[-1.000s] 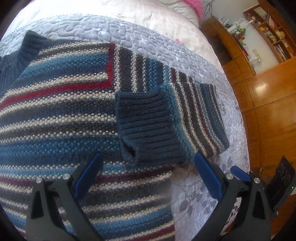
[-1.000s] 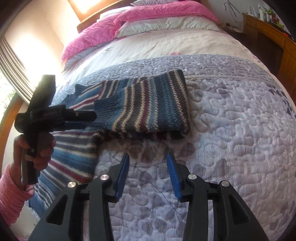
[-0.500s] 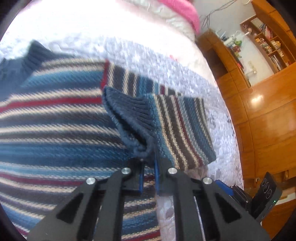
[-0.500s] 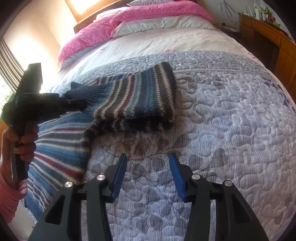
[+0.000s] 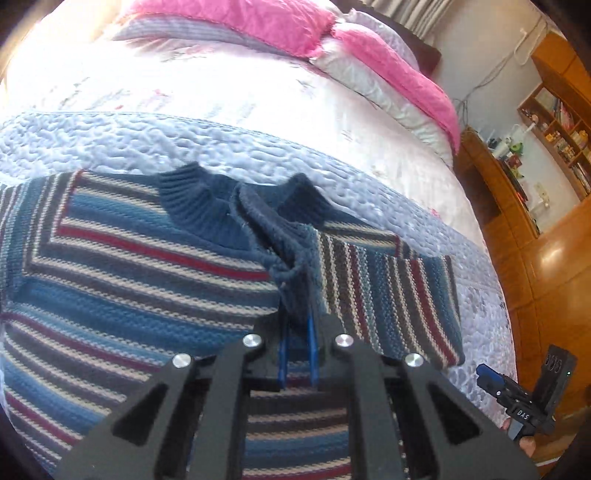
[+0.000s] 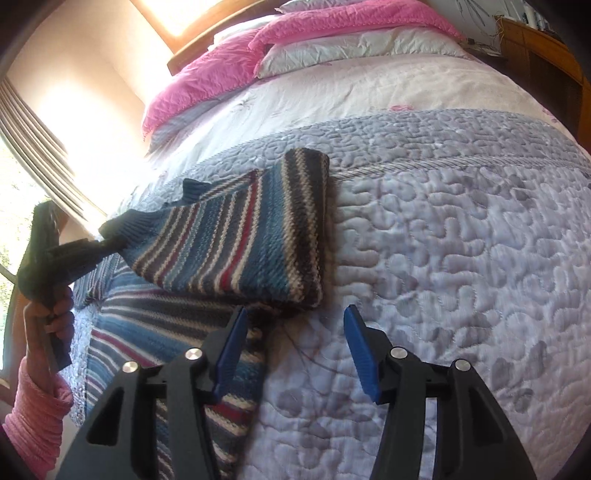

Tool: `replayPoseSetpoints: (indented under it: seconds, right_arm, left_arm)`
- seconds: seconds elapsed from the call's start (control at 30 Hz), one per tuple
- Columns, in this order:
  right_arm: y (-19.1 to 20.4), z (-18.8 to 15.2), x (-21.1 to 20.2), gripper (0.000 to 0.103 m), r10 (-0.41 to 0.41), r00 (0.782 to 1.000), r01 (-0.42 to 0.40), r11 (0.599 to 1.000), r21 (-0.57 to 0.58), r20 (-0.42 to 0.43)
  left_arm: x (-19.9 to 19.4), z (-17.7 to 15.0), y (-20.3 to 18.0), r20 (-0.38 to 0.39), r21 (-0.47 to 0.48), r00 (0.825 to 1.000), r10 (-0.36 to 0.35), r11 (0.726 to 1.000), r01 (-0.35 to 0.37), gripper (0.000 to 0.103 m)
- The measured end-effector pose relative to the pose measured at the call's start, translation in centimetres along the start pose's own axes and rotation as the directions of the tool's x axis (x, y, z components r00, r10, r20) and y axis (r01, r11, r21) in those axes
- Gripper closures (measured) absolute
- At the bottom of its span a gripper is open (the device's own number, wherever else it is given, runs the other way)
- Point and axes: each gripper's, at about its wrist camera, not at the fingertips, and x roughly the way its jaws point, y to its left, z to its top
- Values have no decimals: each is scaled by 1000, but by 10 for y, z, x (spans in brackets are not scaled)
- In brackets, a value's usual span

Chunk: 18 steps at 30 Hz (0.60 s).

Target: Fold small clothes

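Sweater [image 5: 129,266]: striped knit in blue, red, cream and grey; lies flat on the quilt [image 5: 110,140], body spread left and near, navy collar at the far edge.
Sleeve [image 6: 236,251]: folded across the body, lifted by its navy cuff [image 5: 284,254]; fold edge rests on the quilt at right.
Left gripper [image 5: 297,343]: jaws closed on the cuff, knit bunched between the blue pads.
Right gripper [image 6: 291,350]: jaws open, nothing between them; hovers over the quilt just near the sleeve's fold, left pad over the sweater's edge.
Hand [image 6: 55,314]: pink-sleeved, grips the left gripper's handle at far left in the right wrist view.
Bed: pink pillows [image 6: 332,26] at the far end.
Room: wooden shelves [image 5: 554,122] at right.
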Motion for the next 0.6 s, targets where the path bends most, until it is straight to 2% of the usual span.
replayPoseSetpoints:
  seconds: [0.1, 0.2, 0.37, 0.47, 0.57, 0.6]
  right_arm:
    - [17, 13, 19, 48, 79, 997, -79, 997, 16, -3]
    - [30, 23, 42, 49, 100, 994, -99, 995, 21, -34]
    - [27, 20, 75, 50, 20, 993, -15, 999, 45, -112]
    - [24, 12, 87, 51, -3, 990, 8, 1000, 29, -144]
    - [35, 10, 91, 50, -60, 987, 56, 998, -26, -149]
    - [38, 11, 90, 49, -67, 987, 63, 998, -29, -148]
  left_arm:
    - [-7, 3, 35, 9, -27, 1000, 30, 999, -30, 95]
    - [-3, 8, 53, -15, -35, 999, 36, 999, -37, 95]
    - [26, -4, 71, -77, -53, 995, 63, 996, -68, 93]
    - [47, -11, 84, -120, -63, 989, 89, 993, -97, 86]
    - [47, -13, 89, -113, -67, 991, 66, 995, -74, 86]
    - [41, -13, 89, -112, -74, 991, 71, 994, -79, 82]
